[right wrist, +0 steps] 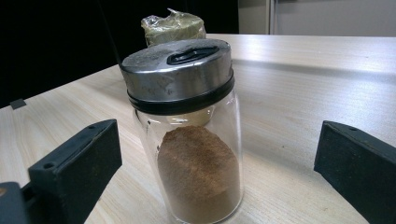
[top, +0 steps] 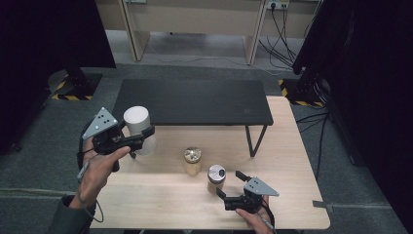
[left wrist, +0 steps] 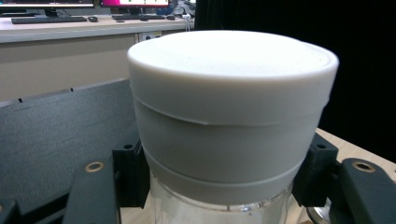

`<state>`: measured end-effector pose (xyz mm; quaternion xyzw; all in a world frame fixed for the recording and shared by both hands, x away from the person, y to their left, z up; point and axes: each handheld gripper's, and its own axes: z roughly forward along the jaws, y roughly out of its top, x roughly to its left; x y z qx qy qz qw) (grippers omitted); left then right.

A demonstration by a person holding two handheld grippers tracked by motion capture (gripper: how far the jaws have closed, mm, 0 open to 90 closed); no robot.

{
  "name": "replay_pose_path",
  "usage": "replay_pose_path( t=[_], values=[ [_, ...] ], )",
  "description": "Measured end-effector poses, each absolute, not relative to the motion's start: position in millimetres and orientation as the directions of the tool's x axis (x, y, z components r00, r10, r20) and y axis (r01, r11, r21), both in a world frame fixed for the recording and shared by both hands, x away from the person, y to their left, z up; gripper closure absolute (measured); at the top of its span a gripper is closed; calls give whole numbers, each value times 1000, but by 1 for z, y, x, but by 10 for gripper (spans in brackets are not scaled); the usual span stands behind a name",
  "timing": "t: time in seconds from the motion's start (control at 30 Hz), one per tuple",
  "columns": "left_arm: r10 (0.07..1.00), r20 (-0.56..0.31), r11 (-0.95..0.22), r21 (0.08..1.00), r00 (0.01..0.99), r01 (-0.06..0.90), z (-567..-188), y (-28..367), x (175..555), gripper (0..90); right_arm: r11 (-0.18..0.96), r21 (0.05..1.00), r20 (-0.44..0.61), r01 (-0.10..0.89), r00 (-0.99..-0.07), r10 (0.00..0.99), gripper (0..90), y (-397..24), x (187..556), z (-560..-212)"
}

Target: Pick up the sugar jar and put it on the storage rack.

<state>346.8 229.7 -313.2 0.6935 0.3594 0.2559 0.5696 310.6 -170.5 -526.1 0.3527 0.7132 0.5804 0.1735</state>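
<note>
High view shows three jars total: one white-lidded jar (top: pixel 138 127) clamped in the left gripper (top: pixel 139 138) at about 9 o'clock, lifted off the table (top: pixel 292 195), plus one foil-topped jar (top: pixel 193 161) dead center and one steel-capped spice jar (top: pixel 215 178) at 5 o'clock, sitting untouched between the right gripper's (top: pixel 232 185) wide-apart jaws.
</note>
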Motion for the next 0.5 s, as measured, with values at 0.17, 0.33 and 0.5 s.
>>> replay_pose_path(
  t=[0.17, 0.33, 0.5],
  values=[
    [793, -61, -88, 973, 606, 214, -307, 229, 353, 349, 78, 950, 162, 302, -691, 704, 8, -170, 311, -526],
    [801, -70, -80, 972, 595, 221, -304, 229, 360, 349, 77, 950, 162, 302, -691, 704, 8, -171, 311, -526],
    [807, -72, -78, 971, 586, 227, -300, 229, 367, 349, 77, 950, 163, 302, -691, 704, 8, -171, 311, -526]
  ],
)
